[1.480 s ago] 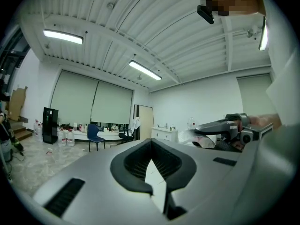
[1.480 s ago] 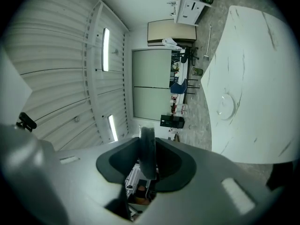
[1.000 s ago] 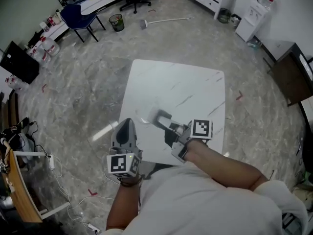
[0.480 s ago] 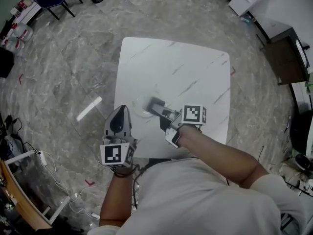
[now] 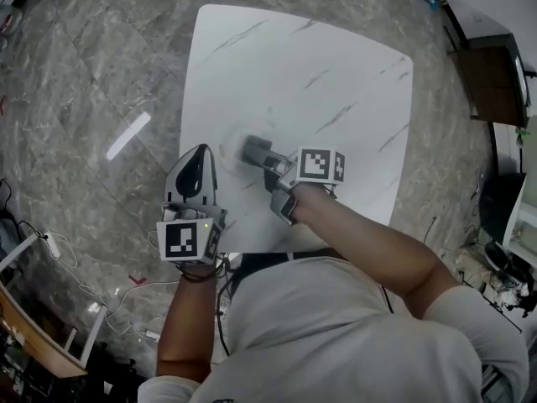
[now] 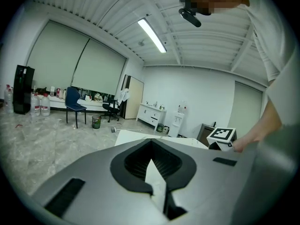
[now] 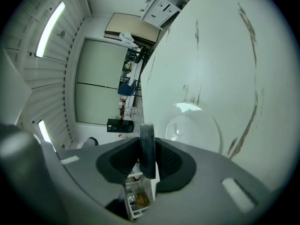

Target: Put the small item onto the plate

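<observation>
A white, grey-veined desk (image 5: 294, 65) stands on a glossy grey marbled floor (image 5: 92, 74). Pale roller blinds (image 6: 75, 64) cover the windows under a ribbed white ceiling with a strip light (image 6: 152, 29). A blue chair (image 6: 74, 104), a waste bin (image 6: 96, 121) and a white cabinet (image 6: 151, 115) stand beyond.

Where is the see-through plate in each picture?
Head view: the plate lies on the table, just left of the dark small item.
Left gripper view: not in it.
Right gripper view: the plate sits right of middle, beyond the jaws.
Shared landmark: the white marble table.
</observation>
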### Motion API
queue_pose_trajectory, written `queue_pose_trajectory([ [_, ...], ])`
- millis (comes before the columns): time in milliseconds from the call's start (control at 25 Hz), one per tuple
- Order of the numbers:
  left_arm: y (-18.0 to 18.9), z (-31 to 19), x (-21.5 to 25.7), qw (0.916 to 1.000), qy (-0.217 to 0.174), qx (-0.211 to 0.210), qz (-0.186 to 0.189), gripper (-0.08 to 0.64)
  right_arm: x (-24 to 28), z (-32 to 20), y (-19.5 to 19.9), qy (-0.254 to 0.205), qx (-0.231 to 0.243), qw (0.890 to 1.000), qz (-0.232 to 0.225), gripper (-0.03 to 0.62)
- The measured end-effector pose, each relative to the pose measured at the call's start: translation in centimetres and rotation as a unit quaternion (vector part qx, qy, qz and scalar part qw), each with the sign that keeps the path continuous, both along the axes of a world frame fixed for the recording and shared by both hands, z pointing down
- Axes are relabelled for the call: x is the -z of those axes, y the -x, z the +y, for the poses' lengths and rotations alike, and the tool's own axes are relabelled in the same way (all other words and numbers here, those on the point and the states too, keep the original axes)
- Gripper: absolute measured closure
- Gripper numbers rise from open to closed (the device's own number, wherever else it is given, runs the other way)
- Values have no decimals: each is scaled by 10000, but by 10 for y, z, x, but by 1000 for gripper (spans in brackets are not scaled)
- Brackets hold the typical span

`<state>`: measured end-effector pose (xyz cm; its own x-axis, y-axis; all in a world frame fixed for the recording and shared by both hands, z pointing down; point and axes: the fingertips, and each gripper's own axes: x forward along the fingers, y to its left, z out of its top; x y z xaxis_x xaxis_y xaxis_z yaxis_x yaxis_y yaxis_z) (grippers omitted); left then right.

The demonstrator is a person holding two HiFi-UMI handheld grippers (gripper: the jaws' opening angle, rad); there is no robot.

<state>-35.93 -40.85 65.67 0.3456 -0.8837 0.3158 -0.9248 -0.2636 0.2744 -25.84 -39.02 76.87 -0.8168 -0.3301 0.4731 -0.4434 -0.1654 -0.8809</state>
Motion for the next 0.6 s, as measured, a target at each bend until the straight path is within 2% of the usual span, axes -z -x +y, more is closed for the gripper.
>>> queue_pose_trajectory([
  [280,9,-1,-40,9994,278,119,194,554,-46,3,6,229,168,9987,413,492],
  [600,18,11,-54,9986,392,187,292,554,-54,0,9,-11,340,9967,742,489],
])
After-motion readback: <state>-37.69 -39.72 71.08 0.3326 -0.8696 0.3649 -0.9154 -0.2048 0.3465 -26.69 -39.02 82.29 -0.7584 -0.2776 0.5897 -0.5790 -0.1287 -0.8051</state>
